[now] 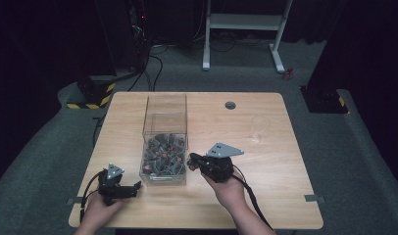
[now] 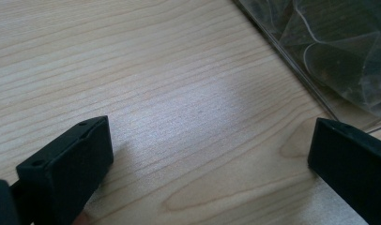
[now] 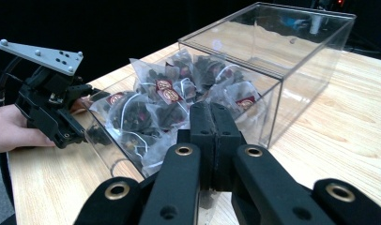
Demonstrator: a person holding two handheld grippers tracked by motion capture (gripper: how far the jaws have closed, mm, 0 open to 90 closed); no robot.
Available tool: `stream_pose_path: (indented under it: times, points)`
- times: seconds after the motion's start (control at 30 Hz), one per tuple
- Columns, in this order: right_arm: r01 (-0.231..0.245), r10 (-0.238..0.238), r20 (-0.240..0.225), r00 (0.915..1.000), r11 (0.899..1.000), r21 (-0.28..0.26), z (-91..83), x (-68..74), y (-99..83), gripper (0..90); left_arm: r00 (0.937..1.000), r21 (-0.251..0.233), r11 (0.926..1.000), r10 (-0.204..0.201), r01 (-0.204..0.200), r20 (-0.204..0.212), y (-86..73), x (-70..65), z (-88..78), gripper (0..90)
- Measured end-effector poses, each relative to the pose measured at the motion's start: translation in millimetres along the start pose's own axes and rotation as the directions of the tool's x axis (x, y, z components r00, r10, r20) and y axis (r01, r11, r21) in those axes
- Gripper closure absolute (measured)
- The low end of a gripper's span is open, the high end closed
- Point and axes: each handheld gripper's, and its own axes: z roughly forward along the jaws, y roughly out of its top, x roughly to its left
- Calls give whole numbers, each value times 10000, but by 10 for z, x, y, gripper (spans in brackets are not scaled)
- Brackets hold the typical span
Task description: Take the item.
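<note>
High view: clear plastic box (image 1: 163,142) of dark tea sachets (image 1: 162,154) mid-tabletop (image 1: 265,196); right gripper (image 1: 193,161) nearer, beside its right wall.

Left gripper view: jaws spread, box corner (image 2: 329,47) ahead-right.

Right gripper view: jaws pressed together, empty, sachets (image 3: 165,101) straight ahead.

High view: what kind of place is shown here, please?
Probably a lab or recording room: a wooden table on grey carpet, black curtains around it, cables on the floor, and a clear box of tea bags.

A lab: black curtains (image 1: 45,44), floor cables (image 1: 155,61), lone table (image 1: 265,196).
</note>
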Motion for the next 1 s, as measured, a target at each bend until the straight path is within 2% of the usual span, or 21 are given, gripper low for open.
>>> stream_pose_path:
  times: [0.4, 0.7, 1.0]
  points:
    - [-184, 186, 423, 9989, 9998, -49, -163, -138, -83, 900, 10000, -3, 10000, -7, 7, 8, 0, -1, 0, 6]
    - [-463, 468, 1088, 9930, 9989, -70, -315, -322, -201, 900, 10000, -6, 10000, -34, 34, 19, -1, -2, 0, 6]
    - [-620, 618, 1411, 9881, 9981, -27, -415, -427, -289, 900, 10000, -7, 10000, -31, 31, 19, -1, -1, 0, 6]
